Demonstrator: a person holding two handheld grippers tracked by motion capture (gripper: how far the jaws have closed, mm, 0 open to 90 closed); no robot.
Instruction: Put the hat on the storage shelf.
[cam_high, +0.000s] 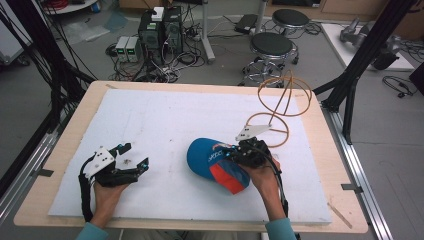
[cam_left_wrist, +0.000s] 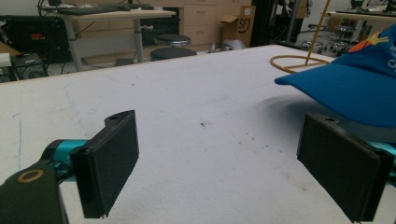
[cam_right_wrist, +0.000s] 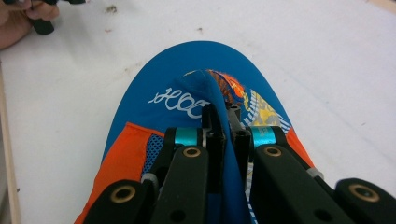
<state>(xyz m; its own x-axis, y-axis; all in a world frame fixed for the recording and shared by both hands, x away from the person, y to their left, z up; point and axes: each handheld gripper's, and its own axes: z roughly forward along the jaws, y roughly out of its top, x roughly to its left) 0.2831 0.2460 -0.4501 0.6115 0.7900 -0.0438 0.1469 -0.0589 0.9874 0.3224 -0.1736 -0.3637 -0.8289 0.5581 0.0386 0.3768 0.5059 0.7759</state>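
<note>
Right gripper (cam_high: 235, 152) pinching the cap's (cam_high: 210, 159) crown fold — brim points toward the spread, idle left gripper (cam_high: 134, 156).

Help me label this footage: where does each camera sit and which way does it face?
High view: above the person's side, facing forward and down on the table; both forearms show.
Left gripper view: on the left gripper, facing across the table; open jaws show.
Right gripper view: on the right gripper, looking down at the pinched cap.
All three show the cap.
</note>
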